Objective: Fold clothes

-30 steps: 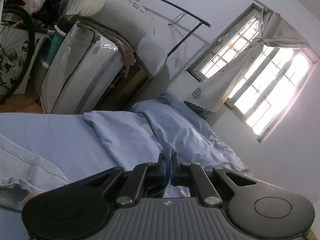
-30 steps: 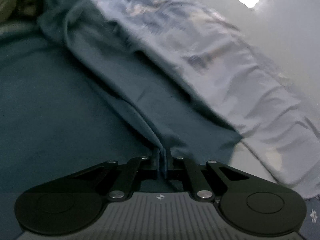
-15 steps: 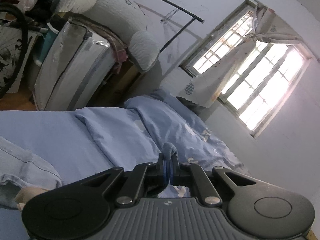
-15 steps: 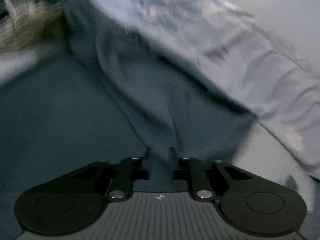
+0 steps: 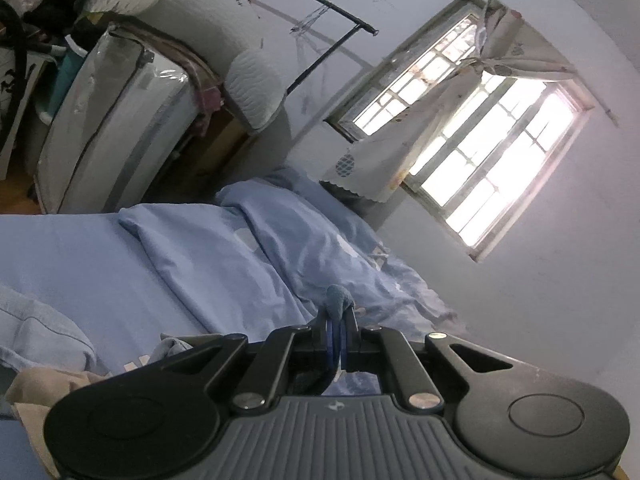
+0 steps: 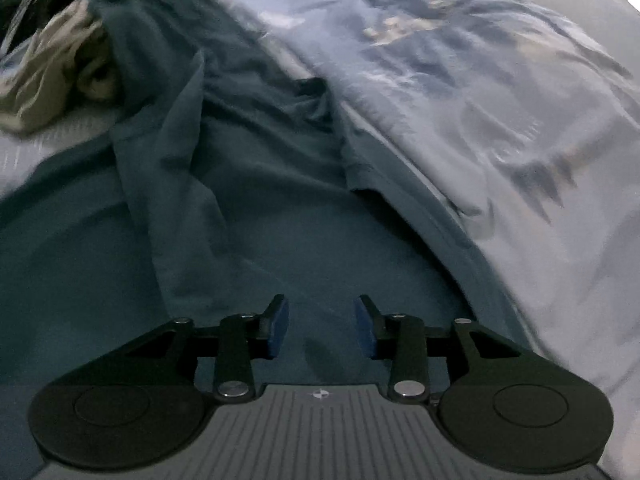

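A dark teal garment (image 6: 256, 184) lies spread and creased on the bed in the right wrist view. My right gripper (image 6: 322, 326) hovers just over it, open, with nothing between its blue pads (image 6: 278, 326). In the left wrist view my left gripper (image 5: 336, 326) is shut on a bunched tip of the same dark teal garment (image 5: 335, 298), held up above the bed; the cloth below it is hidden by the gripper body.
A crumpled light blue duvet (image 5: 280, 256) lies along the wall side of the bed, beside the garment (image 6: 480, 80). Light blue jeans (image 5: 36, 332) and beige clothes (image 6: 48, 76) lie on the bed. Covered bedding (image 5: 104, 120), a bolster and a window (image 5: 480, 160) stand behind.
My right gripper has opened and let go of the teal cloth, which now lies flat under it. My left gripper stays shut on its pinch of cloth and has shifted slightly.
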Available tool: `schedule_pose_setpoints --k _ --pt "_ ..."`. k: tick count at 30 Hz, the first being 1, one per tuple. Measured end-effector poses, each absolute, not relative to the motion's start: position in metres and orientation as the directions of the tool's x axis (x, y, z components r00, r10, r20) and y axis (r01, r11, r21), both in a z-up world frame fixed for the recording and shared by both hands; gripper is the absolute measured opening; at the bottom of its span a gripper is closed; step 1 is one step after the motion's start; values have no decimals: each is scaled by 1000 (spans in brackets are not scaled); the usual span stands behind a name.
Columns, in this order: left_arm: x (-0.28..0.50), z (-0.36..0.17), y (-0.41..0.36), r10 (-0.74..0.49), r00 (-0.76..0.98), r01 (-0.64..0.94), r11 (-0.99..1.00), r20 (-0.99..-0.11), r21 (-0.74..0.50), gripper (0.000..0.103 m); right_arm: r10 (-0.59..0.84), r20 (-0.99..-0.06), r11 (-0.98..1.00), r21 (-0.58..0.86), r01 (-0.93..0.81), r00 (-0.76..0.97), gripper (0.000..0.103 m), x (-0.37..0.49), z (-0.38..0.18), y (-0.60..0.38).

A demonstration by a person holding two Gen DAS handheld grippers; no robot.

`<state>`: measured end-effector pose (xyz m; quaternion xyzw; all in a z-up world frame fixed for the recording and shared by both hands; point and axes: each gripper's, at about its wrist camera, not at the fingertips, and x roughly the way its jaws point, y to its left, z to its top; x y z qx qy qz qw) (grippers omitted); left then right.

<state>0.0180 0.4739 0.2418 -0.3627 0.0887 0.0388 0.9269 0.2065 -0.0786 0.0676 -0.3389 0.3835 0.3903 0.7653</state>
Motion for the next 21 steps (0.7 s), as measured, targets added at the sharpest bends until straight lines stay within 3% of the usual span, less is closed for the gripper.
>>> schedule_pose_setpoints --k 4,8,9,10,11,21 --pt "18 232 474 0 980 -136 734 -200 -665 1 267 -931 415 -121 -902 248 48 234 53 -72" --pt "20 222 474 8 976 -154 734 -219 -661 1 269 -948 403 -51 -914 171 50 253 48 -73" --pt "21 219 474 10 974 -160 734 -225 -660 1 272 -948 398 -47 -916 167 47 255 48 -73" --pt "21 217 474 13 973 -166 734 -230 -659 1 273 -944 392 -66 -918 184 32 254 48 -74" --pt "22 214 474 15 972 -171 734 -236 -657 1 271 -939 405 -89 -910 213 3 254 49 -76" --pt "21 209 473 37 970 -188 737 -240 -649 1 235 -842 532 -307 -789 486 0 259 54 -91"
